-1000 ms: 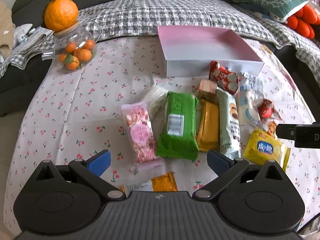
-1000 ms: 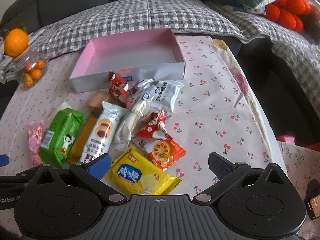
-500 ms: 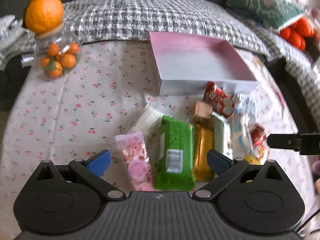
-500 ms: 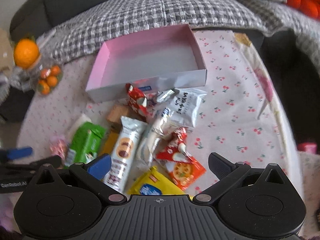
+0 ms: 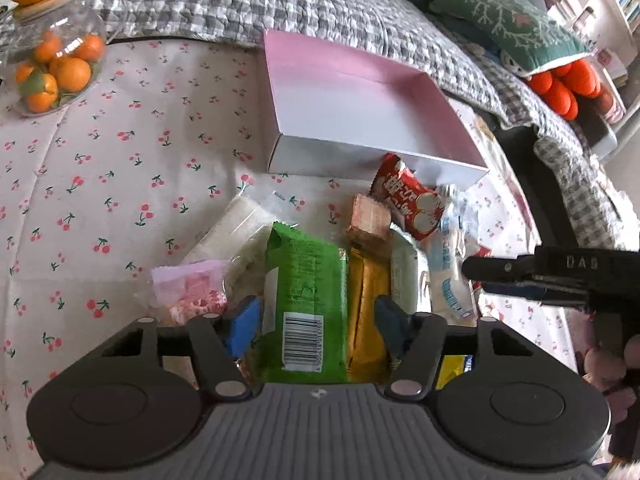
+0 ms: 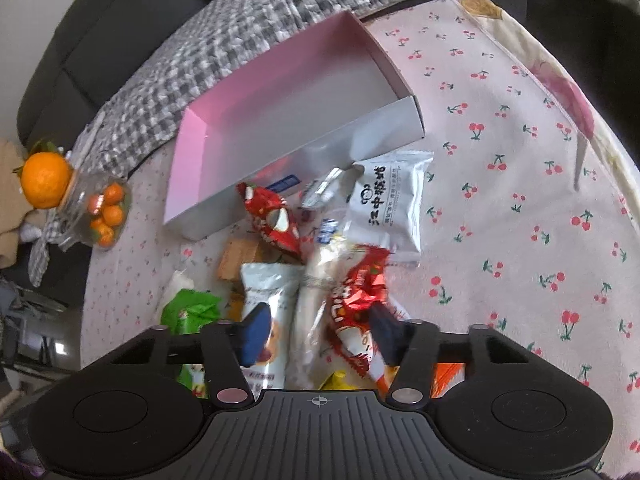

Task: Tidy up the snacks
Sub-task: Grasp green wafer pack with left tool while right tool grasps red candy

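Setting: a table under a cherry-print cloth (image 5: 120, 184), pushed up to a sofa draped with a grey checked blanket (image 5: 240, 4); a glass jar of small oranges (image 5: 56, 68) sits at the far left corner.

Left wrist view, box: the pink box (image 5: 360, 108) lies open and holds nothing, just beyond the heap, likely the place the snacks are meant to go.

Left wrist view, snacks: packets lie side by side in front of the box: a pink candy bag (image 5: 188, 288), a green packet (image 5: 304, 292), a gold packet (image 5: 368, 300), and a red packet (image 5: 408, 200) leaning against the box's near wall.

Left wrist view, left gripper (image 5: 316, 320): its fingers are spread, one on each side of the green packet and gold packet, low over them; nothing is pinched yet. The straddle suggests it is lining up for the green packet.

Left wrist view, right gripper (image 5: 520, 276): seen side-on over the right end of the heap.

Right wrist view, right gripper (image 6: 320, 332): spread wide, hovering low over a long white packet (image 6: 312, 300) and a crumpled red wrapper (image 6: 356, 292); whether the pads touch either I cannot tell.

Right wrist view, other packets: a white pouch with black print (image 6: 392, 204) lies against the box corner.

Judgement: both claws look poised for a first pick; the overlapping wrappers risk a double grab.
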`<state>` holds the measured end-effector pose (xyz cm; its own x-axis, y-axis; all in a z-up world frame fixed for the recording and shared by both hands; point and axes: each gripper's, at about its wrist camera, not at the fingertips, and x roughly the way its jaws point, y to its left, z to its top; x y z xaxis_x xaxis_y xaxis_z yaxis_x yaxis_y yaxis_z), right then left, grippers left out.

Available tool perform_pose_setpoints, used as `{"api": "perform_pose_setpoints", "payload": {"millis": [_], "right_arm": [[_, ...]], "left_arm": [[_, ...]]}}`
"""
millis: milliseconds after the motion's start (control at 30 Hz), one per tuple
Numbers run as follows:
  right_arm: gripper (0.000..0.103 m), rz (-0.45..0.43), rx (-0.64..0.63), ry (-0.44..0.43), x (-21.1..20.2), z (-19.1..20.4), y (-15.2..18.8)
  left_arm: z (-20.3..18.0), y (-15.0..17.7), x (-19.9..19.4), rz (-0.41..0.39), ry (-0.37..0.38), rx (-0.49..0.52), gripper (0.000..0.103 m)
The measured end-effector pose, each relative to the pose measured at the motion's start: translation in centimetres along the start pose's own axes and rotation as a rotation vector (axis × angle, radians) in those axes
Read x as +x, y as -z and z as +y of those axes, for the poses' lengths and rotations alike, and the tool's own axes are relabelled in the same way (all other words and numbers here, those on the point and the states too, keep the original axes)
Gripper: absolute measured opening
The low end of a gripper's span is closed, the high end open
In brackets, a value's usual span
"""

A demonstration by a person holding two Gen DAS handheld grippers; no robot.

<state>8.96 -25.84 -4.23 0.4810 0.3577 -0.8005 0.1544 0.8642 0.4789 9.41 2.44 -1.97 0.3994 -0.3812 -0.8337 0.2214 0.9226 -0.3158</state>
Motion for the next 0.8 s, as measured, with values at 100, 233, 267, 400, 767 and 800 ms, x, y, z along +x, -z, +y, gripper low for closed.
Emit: {"api": "perform_pose_setpoints", "payload": {"millis": [100,233,267,400,767,800], "right_arm": [[0.041,-0.036,-0.01,0.025,-0.2,0.1,-0.5],[0.041,-0.048,-0.005,0.05,-0.4,0.0,-0.9],[0.041,-0.045,-0.001,0.06,-0.4,-0.1,-0.9],[0.041,-0.038,0.002,0.115,0.4,-0.5,-0.7],[0.029,-0.041,0.008,0.131,0.9,-0.8,-0.2],[0.029,-0.047,0.008,0.132,0.7,-0.8,-0.2]], "left_arm": [[0.1,0.0,0.7,0.024,-0.018,0.013,0.048],[0.2,0.1,1.2,0.038,-0.039,0.034,0.047],[0.2,0.2,1.2,0.038,-0.043,0.042,0.047],[-0.1,0.5,1.4,0.038,-0.062,0.073,0.047],[-0.2,1.0,2.1,0.042,-0.079,0.084,0.043],[-0.2,1.0,2.0,0.042,-0.077,0.079,0.043]]}}
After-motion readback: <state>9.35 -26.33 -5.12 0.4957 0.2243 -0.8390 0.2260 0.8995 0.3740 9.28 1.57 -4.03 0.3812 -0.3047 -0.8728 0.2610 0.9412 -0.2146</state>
